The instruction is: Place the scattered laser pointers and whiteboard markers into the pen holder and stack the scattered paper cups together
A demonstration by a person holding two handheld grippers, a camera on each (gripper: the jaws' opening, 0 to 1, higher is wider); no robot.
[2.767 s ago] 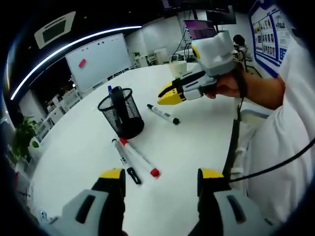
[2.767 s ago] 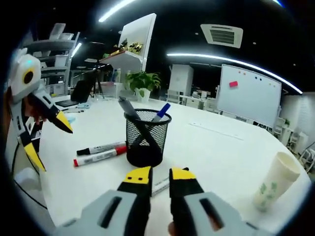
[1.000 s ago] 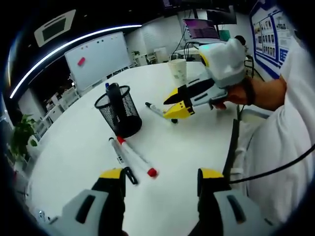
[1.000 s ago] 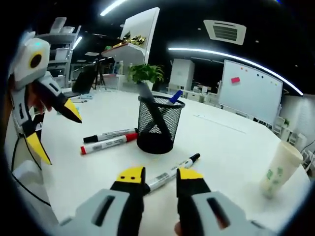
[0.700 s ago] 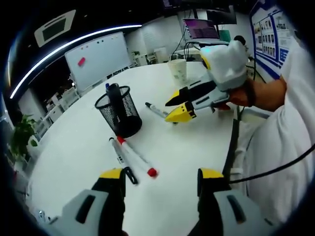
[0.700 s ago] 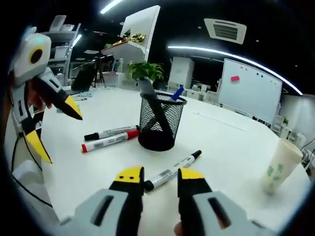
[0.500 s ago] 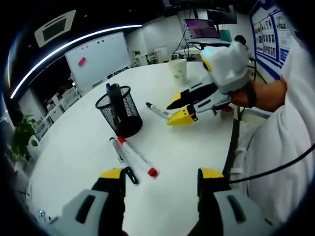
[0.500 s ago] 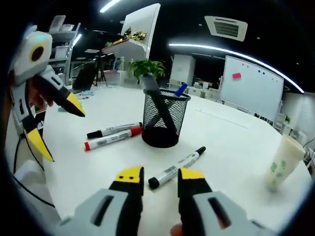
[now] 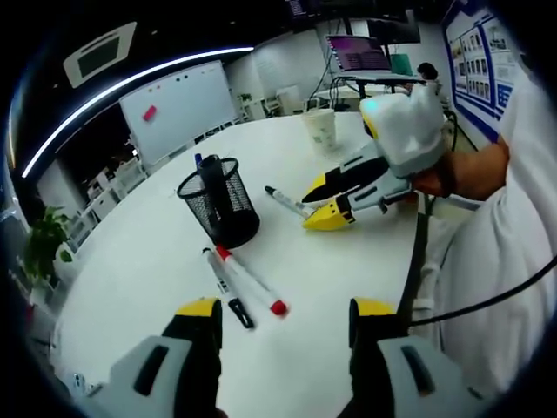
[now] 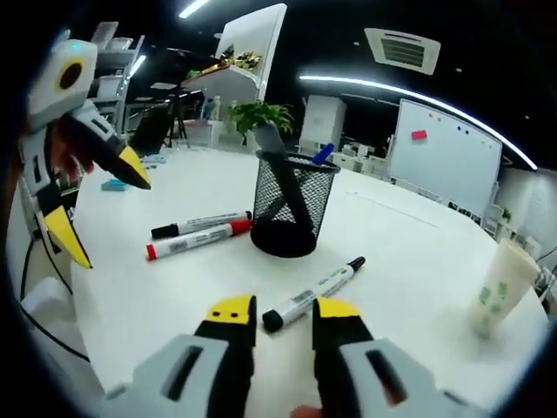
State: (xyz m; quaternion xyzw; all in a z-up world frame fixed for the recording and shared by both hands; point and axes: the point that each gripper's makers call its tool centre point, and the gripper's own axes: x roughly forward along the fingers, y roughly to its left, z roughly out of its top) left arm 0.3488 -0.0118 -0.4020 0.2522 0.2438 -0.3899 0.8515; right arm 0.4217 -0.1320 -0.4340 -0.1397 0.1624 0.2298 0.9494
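Black-capped marker (image 10: 313,289) lies flat on white table (image 10: 409,261), near end just ahead of right gripper (image 10: 276,309), between jaws' line; jaws parted, nothing held. Judged light, rigid, smooth barrel, prone to rolling; best pinched mid-barrel, across label.

Left gripper (image 9: 280,309) spread wide, empty.

Left gripper view: red-capped marker (image 9: 251,280) and black marker (image 9: 226,288) seen beside mesh pen holder (image 9: 218,202), paper cup (image 9: 320,131) beyond. Right gripper view: holder's contents seen side-on.

mesh pen holder (image 10: 285,218) upright, markers (image 10: 198,237) flat, cup (image 10: 499,287) upright
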